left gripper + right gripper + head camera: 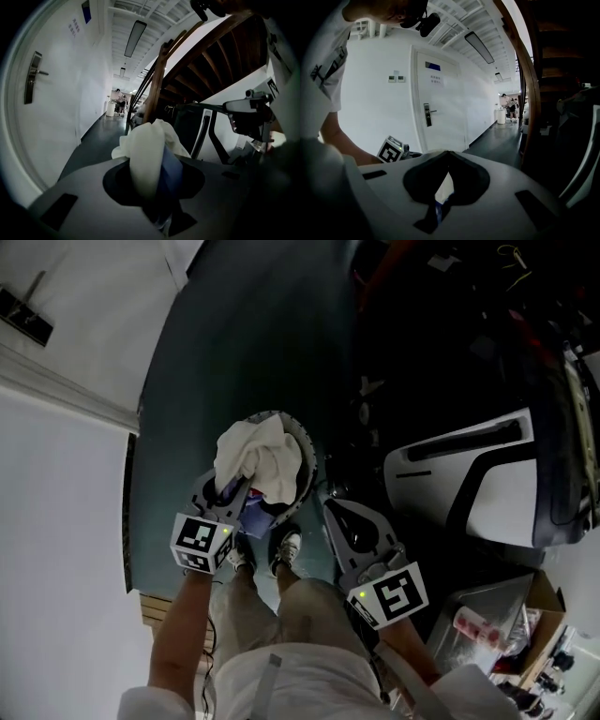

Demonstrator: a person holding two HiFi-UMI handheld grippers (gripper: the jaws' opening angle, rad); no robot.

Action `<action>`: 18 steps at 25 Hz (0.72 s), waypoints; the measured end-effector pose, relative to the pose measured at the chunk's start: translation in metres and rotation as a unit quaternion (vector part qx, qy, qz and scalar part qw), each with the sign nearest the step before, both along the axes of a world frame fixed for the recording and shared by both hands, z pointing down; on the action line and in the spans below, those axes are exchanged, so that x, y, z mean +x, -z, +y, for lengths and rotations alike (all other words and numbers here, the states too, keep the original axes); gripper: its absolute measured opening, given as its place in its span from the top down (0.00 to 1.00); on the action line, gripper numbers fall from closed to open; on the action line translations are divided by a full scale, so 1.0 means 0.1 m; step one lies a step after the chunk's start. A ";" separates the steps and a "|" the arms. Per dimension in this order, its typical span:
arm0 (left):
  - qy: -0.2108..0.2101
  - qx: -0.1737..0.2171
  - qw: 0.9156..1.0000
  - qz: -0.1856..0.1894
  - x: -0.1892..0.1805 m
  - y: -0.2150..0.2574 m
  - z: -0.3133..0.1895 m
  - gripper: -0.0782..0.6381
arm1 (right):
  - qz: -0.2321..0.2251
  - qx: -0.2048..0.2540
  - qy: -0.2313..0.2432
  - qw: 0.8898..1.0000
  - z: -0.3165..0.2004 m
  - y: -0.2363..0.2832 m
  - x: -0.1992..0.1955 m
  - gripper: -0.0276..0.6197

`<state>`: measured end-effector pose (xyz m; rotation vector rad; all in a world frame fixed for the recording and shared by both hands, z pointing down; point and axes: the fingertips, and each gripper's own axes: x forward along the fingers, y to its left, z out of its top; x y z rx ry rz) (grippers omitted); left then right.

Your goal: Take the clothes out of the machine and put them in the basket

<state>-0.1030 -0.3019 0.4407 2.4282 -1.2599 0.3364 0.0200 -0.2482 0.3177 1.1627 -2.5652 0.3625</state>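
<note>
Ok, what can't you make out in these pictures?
- Basket contents: head view, white cloth covers them.
- Blue item: left gripper view, mostly behind the cloth; kind unclear.
- Left gripper pads: buried in cloth.
- Right gripper: a white and blue sliver shows at its jaws; nipped or beyond, unclear.
- Machine: head view's right side is too dark to pick it out.
</note>
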 end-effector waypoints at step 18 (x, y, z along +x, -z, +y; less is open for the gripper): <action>-0.004 -0.179 0.983 -0.049 0.11 -3.28 0.12 0.68 | 0.017 -0.116 0.021 0.993 0.04 -2.18 -0.32 0.94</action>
